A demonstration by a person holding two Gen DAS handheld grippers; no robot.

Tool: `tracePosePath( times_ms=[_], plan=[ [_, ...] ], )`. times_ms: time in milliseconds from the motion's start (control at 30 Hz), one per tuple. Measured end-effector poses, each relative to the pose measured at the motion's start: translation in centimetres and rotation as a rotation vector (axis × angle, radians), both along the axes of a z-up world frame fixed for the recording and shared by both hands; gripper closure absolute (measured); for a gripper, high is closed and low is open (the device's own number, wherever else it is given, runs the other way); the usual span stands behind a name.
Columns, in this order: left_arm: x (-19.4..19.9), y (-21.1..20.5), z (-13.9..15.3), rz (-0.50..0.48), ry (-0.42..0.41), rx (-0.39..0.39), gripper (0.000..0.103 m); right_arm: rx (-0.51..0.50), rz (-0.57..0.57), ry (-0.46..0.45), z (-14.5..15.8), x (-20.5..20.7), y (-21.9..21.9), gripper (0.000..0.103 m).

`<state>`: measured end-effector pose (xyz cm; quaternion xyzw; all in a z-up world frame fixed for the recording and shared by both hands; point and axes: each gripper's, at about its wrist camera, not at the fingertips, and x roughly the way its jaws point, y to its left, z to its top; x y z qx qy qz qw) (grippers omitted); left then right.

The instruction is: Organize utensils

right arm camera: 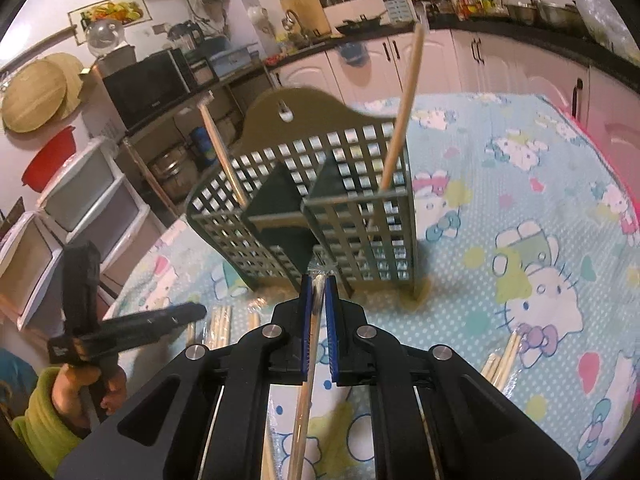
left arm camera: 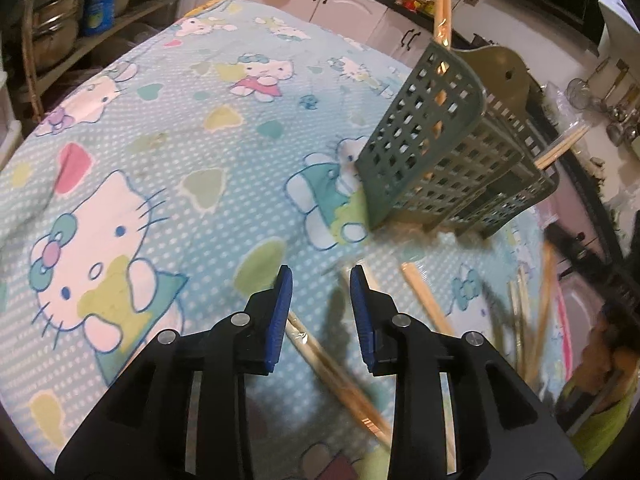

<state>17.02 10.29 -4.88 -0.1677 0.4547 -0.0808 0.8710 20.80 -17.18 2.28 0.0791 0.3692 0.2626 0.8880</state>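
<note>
My right gripper [right arm camera: 319,280] is clamped on one wrapped chopstick pair [right arm camera: 308,380] — thin pale wood in clear crinkly film, running back between the blue ribbed pads [right arm camera: 307,328] toward me, its film end poking out just past the tips. My left gripper [left arm camera: 321,276] stands apart, nothing between its pads; a loose chopstick pair [left arm camera: 332,364] lies on the cloth right under it.

Step in hand, as I judge it: carrying this pair to the utensil holder [right arm camera: 312,208] for dropping in. The holder is a grey-green plastic lattice caddy with square holes, a solid olive back plate with a hanging hole, and dividers making three compartments. It stands on the table just beyond my right tips. One pair [right arm camera: 400,120] already leans in the right compartment, another [right arm camera: 222,152] in the left; the middle one looks empty.

Next move calls for lifting the pair above the rim, tipping it near upright, then letting go over a compartment — probably the middle. The film is slick, so it may slide in the pads.

More wrapped pairs [right arm camera: 218,328] lie near left and near right on the tablecloth [right arm camera: 520,208], a soft blue dotted cartoon-cat print. In the left view the far pairs are motion-blurred; count unclear.
</note>
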Motion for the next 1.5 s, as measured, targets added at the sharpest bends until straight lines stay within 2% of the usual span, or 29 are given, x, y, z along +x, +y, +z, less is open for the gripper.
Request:
tracePosePath(
  times_ms=[233,367,433,533,767,800,933,1067,1267,1500],
  plan=[
    [-2.2,0.2,0.6,0.025,-0.04,0.04,0.078,0.016,0.008,-0.042,1.6,-0.3,-0.2,0.097],
    [-3.6,1.1,0.9,0.056,-0.047,0.02,0.076,0.02,0.014,-0.051,2.0,-0.5,-0.2,0.097],
    [-4.1,1.4,0.7,0.069,-0.031,0.034,0.072,0.024,0.016,-0.057,2.2,-0.6,-0.2,0.097],
    [-4.1,1.8,-0.2,0.078,0.009,0.025,0.071,0.035,0.017,-0.067,2.6,-0.7,-0.4,0.097],
    [-3.7,1.1,-0.4,0.088,0.009,0.078,0.072,0.052,0.017,-0.123,5.1,-1.1,-0.6,0.097],
    [-3.5,0.9,-0.5,0.091,0.008,0.09,0.073,0.053,0.016,-0.13,5.4,-1.1,-0.7,0.097],
    [-2.5,0.2,-0.4,0.083,0.006,0.17,0.088,0.06,0.015,-0.157,6.8,-1.2,-0.8,0.097],
    [-1.8,-0.1,-0.1,0.06,-0.005,0.193,0.098,0.07,0.017,-0.184,8.2,-1.1,-0.9,0.097],
    [-1.7,-0.6,2.5,0.019,-0.083,0.166,0.1,0.08,0.022,-0.229,10.6,-0.9,-1.0,0.097],
    [-2.0,-0.6,8.7,-0.004,-0.215,0.096,0.101,0.099,0.026,-0.274,13.0,-0.8,-1.4,0.097]
  ],
)
